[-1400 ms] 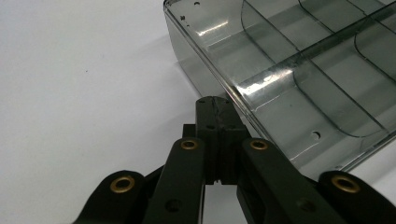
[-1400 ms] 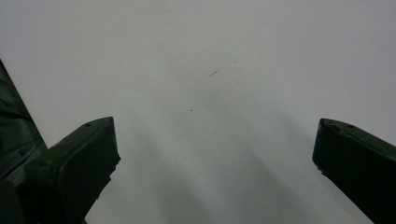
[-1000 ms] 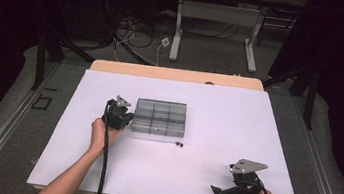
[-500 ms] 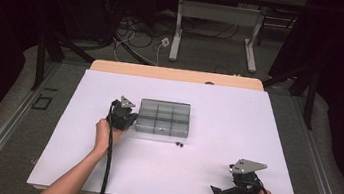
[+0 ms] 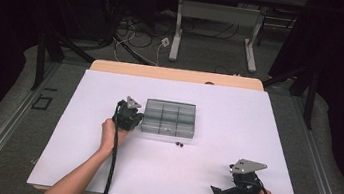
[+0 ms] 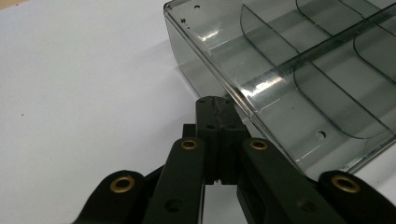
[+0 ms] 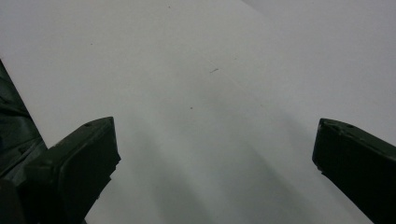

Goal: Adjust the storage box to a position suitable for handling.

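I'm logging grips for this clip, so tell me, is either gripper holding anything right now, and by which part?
Nothing is held. The left gripper is shut on itself beside the clear divided box; the right gripper is open over bare table.

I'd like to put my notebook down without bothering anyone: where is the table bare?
The white table is bare behind the clear grey compartment box, along its right side, and between the two hands. It is crowded where the left gripper meets the box, with two small dark bits before it, and around the right gripper.
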